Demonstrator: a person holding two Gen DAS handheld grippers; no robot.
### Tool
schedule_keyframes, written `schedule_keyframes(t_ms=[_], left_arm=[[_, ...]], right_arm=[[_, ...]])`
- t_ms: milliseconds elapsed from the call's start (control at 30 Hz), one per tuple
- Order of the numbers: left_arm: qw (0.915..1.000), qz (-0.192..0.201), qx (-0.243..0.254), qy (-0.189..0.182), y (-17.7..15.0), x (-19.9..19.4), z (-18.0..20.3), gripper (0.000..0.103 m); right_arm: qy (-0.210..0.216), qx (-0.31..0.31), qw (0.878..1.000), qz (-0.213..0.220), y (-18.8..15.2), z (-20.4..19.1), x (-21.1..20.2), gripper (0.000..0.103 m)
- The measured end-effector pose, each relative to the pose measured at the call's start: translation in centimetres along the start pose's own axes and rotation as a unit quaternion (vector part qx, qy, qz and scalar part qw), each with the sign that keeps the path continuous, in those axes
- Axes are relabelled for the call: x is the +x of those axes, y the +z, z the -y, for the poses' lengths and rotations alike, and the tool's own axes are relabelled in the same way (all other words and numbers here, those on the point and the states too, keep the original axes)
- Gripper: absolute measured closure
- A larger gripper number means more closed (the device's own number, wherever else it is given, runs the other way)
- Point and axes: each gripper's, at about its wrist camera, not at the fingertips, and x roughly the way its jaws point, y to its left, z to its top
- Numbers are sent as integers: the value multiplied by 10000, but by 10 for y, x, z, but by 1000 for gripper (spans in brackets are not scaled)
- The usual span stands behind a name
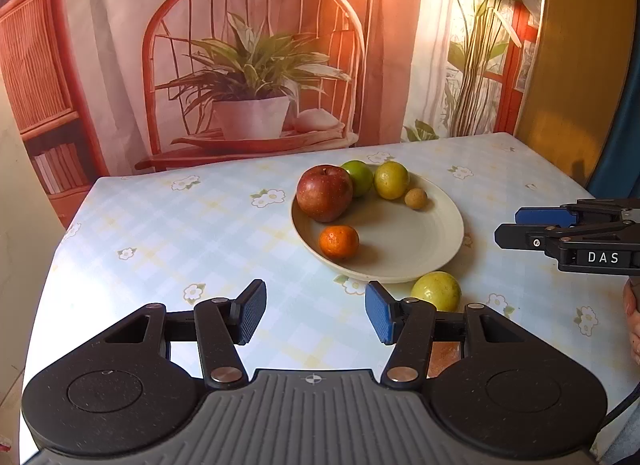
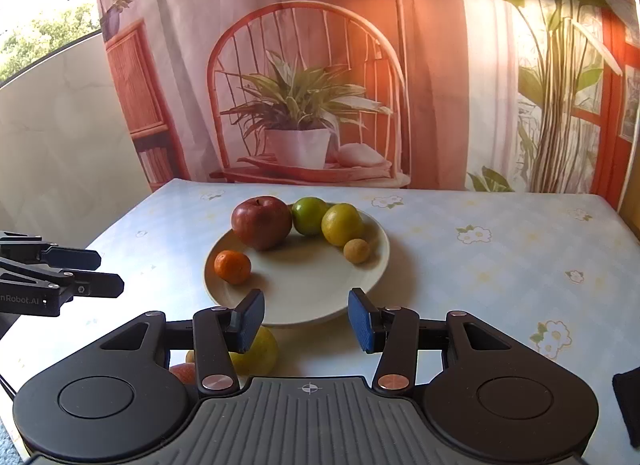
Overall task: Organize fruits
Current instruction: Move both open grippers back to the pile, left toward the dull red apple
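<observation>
Both the left tool [image 1: 316, 313] and right tool [image 2: 306, 319] are seen open and empty. The yellow fruit [image 1: 436, 290] just beside the left tool's right finger could be knocked off the worktop [image 1: 180, 233].

We count one plate [image 2: 372, 265] as the landmark. On the plate: one red apple [image 2: 262, 222], one green citrus [image 2: 309, 215], one yellow-green citrus [image 2: 342, 224], one small tan round fruit [image 2: 356, 251], one mandarin [image 2: 232, 266]. Just off the plate's near rim: one more yellow-green fruit [image 1: 436, 290], plus one reddish fruit [image 2: 182, 372], mostly hidden.
</observation>
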Motion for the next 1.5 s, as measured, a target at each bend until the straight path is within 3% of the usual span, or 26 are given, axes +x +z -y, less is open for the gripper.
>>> schedule_keyframes(t_ms=[333, 700, 933, 1500], left_arm=[[9995, -51, -137, -285, -6, 0, 12, 46], [9964, -165, 199, -807, -5, 14, 57, 45], [9950, -370, 439, -822, -11, 25, 72, 45], [9958, -600, -15, -698, -17, 22, 35, 37]], right_arm=[[49, 92, 9999, -133, -16, -5, -6, 56], [-180, 349, 9991, -138, -32, 12, -18, 56], [-176, 464, 9986, -163, -37, 17, -19, 56], [20, 381, 9989, -283, -35, 10, -15, 56]])
